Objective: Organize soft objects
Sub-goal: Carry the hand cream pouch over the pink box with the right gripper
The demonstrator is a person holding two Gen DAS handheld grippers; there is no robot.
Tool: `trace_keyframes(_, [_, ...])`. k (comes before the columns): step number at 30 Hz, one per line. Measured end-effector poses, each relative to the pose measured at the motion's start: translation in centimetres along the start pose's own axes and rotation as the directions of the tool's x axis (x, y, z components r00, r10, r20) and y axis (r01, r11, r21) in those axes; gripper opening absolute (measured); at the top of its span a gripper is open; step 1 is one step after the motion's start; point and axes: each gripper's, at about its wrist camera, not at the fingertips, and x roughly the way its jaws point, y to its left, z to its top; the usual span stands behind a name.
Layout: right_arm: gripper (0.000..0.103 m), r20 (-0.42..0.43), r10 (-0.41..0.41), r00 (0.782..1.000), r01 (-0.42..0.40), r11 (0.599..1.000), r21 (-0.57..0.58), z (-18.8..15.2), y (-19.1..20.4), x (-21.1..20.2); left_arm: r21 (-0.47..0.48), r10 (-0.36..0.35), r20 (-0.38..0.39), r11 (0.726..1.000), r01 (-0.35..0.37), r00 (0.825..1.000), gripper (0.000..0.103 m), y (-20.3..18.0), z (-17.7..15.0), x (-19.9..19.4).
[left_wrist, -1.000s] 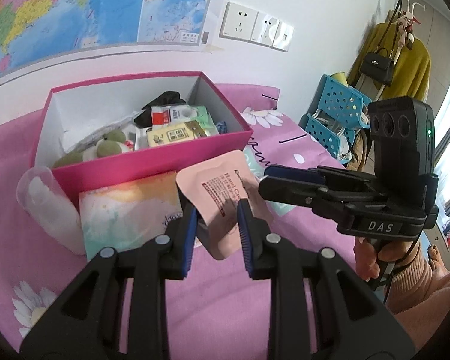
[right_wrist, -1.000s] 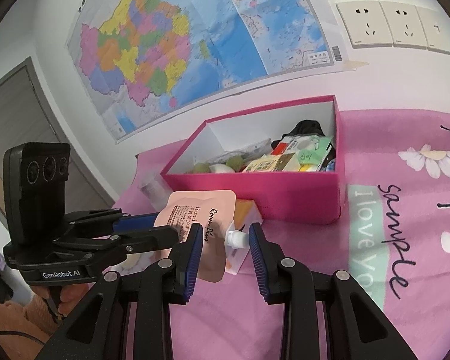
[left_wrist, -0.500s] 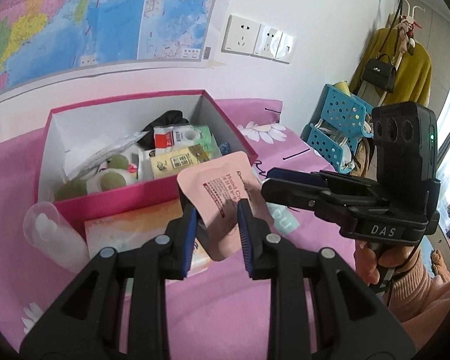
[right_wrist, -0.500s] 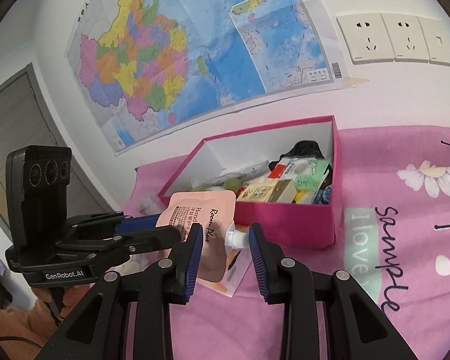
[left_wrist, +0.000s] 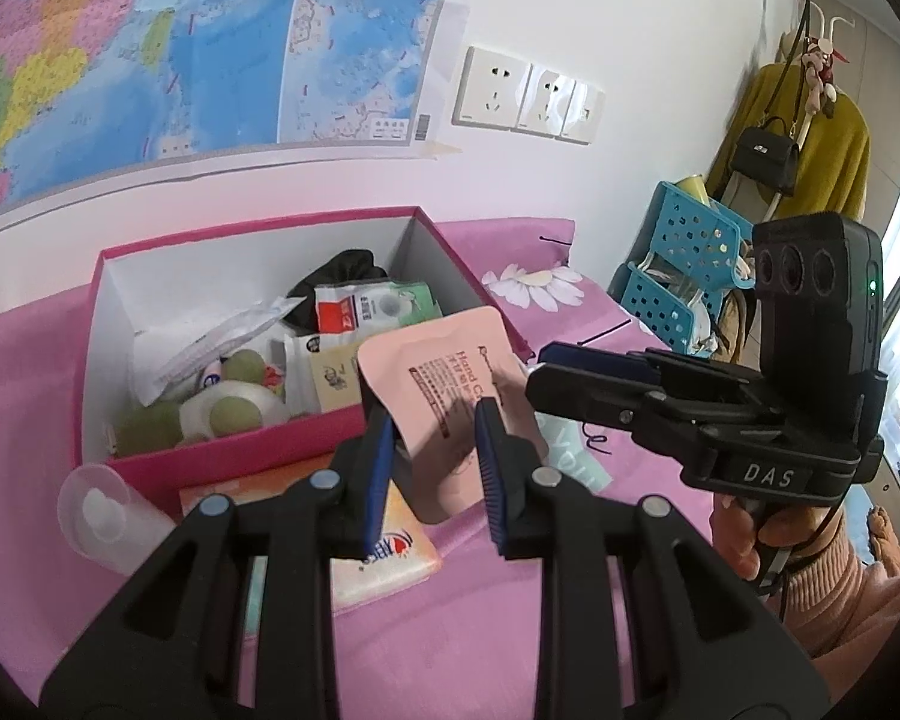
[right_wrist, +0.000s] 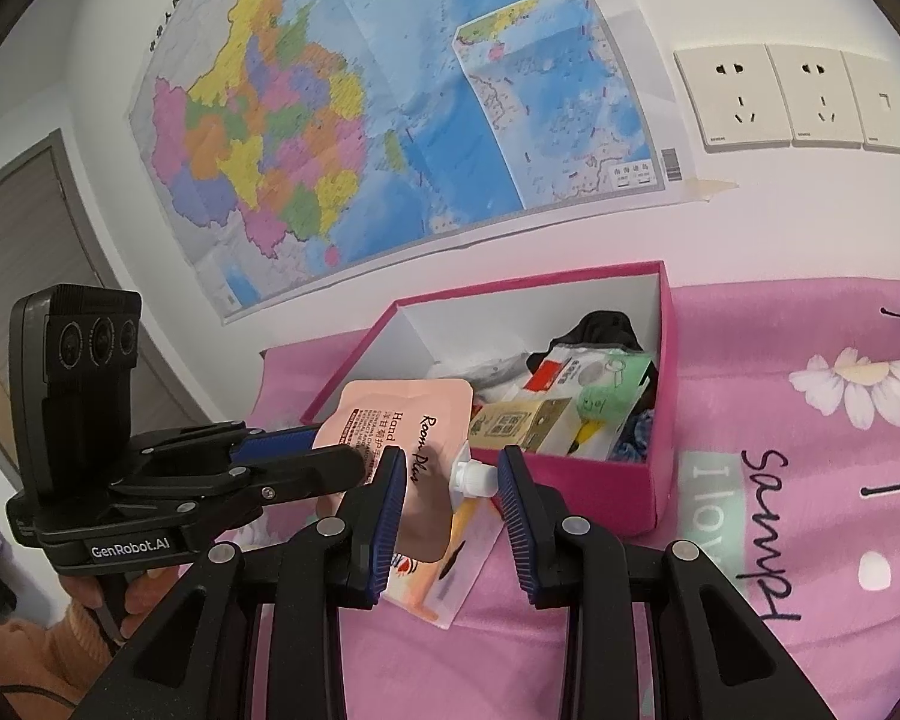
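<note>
Both grippers pinch the pink pouch: left gripper its body, right gripper its white cap, the pink box just ahead.

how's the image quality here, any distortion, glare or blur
Left wrist view: heavy fisheye bend, dark corners, bright window glare at right edge, pouch print slightly soft. Right wrist view: same curved edges, map sharp, even light, pouch casts a shadow on the packet below.

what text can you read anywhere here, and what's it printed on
"Hand" and "Room Plus": pink spouted pouch
"DAS": right gripper body
"GenRobot.AI": left gripper body
"sample" and "I lov", rest cut off: pink cloth
Too small or blurred: the pouch's fine print, the wall map, packets in the pink box, the tissue pack
</note>
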Motion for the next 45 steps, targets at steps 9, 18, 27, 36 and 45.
trace_keyframes(9, [0.032, 0.012, -0.005, 1.000, 0.005, 1.000, 0.003, 0.8, -0.5, 0.3, 0.011, 0.004, 0.008, 1.000, -0.004, 1.000, 0.028, 0.1, 0.9, 0.5])
trace_keyframes(18, [0.032, 0.015, -0.007, 1.000, 0.007, 1.000, 0.001, 1.2, -0.8, 0.7, 0.010, 0.011, 0.013, 1.000, -0.011, 1.000, 0.028, 0.4, 1.5, 1.1])
trace_keyframes(27, [0.032, 0.024, -0.018, 1.000, 0.018, 1.000, 0.003, 1.8, -1.0, 0.9, 0.008, 0.011, 0.020, 1.000, -0.011, 1.000, 0.028, 0.6, 2.4, 1.7])
trace_keyframes(36, [0.032, 0.024, -0.027, 0.999, 0.027, 1.000, 0.002, 2.2, -1.2, 1.2, 0.000, 0.016, 0.019, 1.000, -0.016, 1.000, 0.028, 0.8, 2.6, 2.1])
trace_keyframes(45, [0.032, 0.024, -0.038, 0.999, 0.037, 0.999, 0.012, 2.4, -1.6, 1.5, -0.004, 0.015, 0.020, 1.000, -0.015, 1.000, 0.028, 1.0, 2.8, 2.6])
